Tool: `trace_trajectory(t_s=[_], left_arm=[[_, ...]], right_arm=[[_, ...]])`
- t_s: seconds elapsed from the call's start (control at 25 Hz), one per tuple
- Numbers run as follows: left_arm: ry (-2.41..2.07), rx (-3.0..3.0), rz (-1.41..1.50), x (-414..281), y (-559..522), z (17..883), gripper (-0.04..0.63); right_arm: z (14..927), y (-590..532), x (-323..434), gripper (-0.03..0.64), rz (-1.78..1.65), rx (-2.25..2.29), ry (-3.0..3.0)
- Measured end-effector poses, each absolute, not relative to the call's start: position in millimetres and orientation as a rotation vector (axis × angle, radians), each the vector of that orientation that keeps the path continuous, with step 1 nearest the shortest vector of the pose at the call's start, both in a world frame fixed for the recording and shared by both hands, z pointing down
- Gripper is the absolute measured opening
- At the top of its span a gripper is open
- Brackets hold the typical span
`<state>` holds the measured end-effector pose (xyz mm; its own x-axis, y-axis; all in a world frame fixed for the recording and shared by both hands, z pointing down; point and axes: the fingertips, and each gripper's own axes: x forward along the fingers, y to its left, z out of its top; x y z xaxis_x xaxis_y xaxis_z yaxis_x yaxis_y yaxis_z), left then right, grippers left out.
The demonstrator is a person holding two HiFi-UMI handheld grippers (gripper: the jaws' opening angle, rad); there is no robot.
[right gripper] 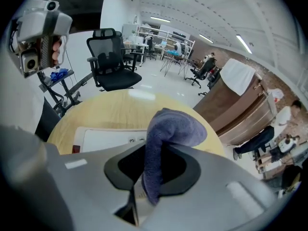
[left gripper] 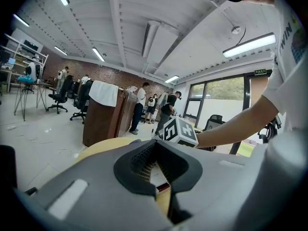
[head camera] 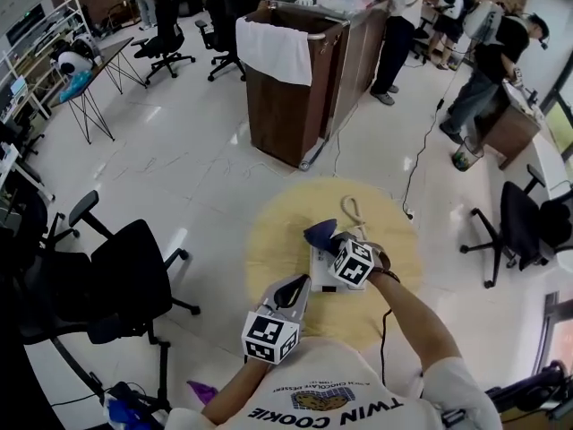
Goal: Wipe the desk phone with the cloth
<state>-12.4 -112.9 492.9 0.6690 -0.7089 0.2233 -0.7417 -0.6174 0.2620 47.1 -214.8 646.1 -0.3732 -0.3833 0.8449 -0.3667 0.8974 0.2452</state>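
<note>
Right gripper (head camera: 336, 245) is pinching the cloth (right gripper: 173, 126) between its jaws. A folded lobe is standing proud above them and a tail is hanging below. Left gripper (head camera: 291, 292) is hovering at the near side of the phone (right gripper: 110, 138) with its jaws drawn together to a narrow slit, nothing between them.

The phone is lying about mid-table (head camera: 269, 240), slightly toward the edge nearest the person. The cloth is hanging just over its far end.

Judgement: the wiping stroke is in hand or about to begin.
- The lobe, not the jaw tips, should be meeting the casing, so the gripper needs tilting to lay the fabric flat.
- Strokes should be running along the body.
- The light phone is likely to slide, so the left gripper should be bracing its near edge.

Materials:
- The cloth is a thick, napped, blue-violet terry, soft and draping.
- The phone is a smooth white plastic slab with printed keys and a small red patch.
- The cord (head camera: 352, 209) is looping toward the far edge.
- The tabletop is pale wood grain, round and matt.
</note>
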Motion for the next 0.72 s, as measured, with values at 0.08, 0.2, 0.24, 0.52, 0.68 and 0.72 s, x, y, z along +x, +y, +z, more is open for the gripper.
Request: trace_trajectory(t_s=[0.08,0.2,0.24,0.52,0.68,0.72], left_arm=[[-1.116,2.573,0.140,-10.6,-111.1,493.1,-0.009],[-1.064,2.597,0.147,-6.9,-107.9,494.2,-0.009],[-1.046,2.605,0.151,-5.5,-106.5,494.6,-0.009],[-0.934,2.653,0.156,2.6,-93.9,495.0,-0.009],[-0.891,2.663,0.167,2.8,-88.8,498.8,-0.009],[-0.881,2.666,0.170,2.9,-88.1,499.6,-0.009]], right_arm=[[642.1,-204.2,45.2,0.064,-0.016,0.569,-2.006],[637.4,-187.2,41.9,0.064,-0.008,0.599,-2.023],[636.1,-181.7,41.2,0.064,-0.006,0.610,-2.027],[627.8,-147.0,39.0,0.064,-0.026,0.686,-2.032],[625.4,-132.8,37.0,0.064,-0.011,0.733,-2.040],[624.7,-129.6,36.7,0.064,-0.008,0.745,-2.042]])
